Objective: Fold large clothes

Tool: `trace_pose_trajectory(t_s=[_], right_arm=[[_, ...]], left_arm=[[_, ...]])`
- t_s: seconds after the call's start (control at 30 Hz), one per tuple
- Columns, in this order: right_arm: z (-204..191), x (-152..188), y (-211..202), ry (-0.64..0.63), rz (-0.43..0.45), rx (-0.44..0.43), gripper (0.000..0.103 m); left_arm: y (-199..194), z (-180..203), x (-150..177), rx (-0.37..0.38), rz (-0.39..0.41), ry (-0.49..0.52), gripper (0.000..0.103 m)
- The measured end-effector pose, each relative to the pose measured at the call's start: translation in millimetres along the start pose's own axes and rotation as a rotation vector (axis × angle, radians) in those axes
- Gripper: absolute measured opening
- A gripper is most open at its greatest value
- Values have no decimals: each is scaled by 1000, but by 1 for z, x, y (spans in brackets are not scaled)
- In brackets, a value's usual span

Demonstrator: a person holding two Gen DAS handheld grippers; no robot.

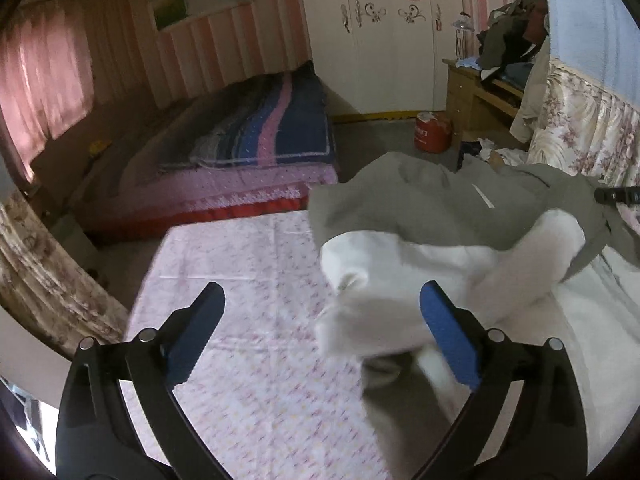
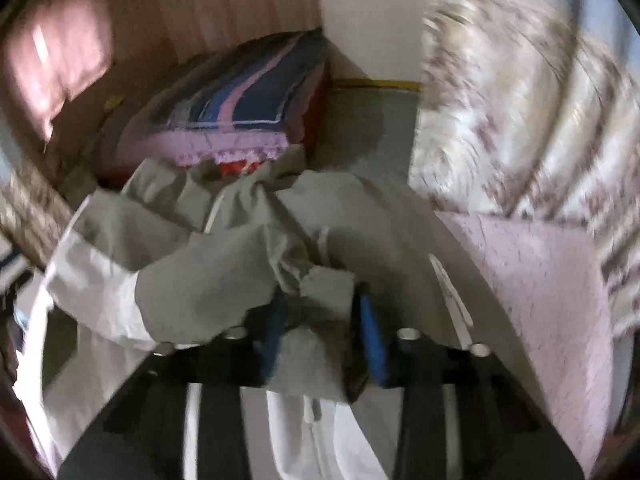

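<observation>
A large grey and white jacket (image 1: 432,216) lies bunched on the pink patterned sheet (image 1: 248,280), to the right in the left wrist view. My left gripper (image 1: 320,300) is open, its blue pads wide apart, with a white fold of the jacket between and just beyond the fingers. In the right wrist view, my right gripper (image 2: 324,304) is shut on a bunch of the jacket's grey fabric (image 2: 320,292) and holds it lifted; the view is blurred. The right gripper's tip shows at the right edge of the left wrist view (image 1: 618,195).
A bed with a blue and pink striped blanket (image 1: 264,128) stands behind. A white wardrobe (image 1: 380,40), a wooden desk piled with clothes (image 1: 492,92) and a red container (image 1: 432,132) are at the back right. Floral curtains (image 1: 580,128) hang on the right.
</observation>
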State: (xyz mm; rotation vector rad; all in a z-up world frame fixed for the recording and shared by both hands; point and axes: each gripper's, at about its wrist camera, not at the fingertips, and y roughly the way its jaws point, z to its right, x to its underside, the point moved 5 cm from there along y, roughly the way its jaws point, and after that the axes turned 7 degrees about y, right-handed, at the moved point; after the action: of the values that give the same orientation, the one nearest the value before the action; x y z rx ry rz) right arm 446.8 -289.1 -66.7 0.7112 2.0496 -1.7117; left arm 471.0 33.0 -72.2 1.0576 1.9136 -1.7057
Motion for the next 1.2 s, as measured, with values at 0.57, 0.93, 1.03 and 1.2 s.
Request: trace_pose_trajectory(t_s=[0.57, 0.93, 1.03, 1.2], right_arm=[[58, 53, -80, -228, 116, 149, 76], [111, 128, -118, -47, -83, 104, 84], [116, 151, -123, -26, -110, 92, 85], [122, 181, -147, -40, -139, 151, 85]], left_arm=[[35, 23, 32, 52, -55, 20, 97], [-26, 46, 36, 14, 47, 53, 100], [-33, 68, 41, -4, 46, 107, 100], [-39, 102, 57, 45, 46, 130, 100]])
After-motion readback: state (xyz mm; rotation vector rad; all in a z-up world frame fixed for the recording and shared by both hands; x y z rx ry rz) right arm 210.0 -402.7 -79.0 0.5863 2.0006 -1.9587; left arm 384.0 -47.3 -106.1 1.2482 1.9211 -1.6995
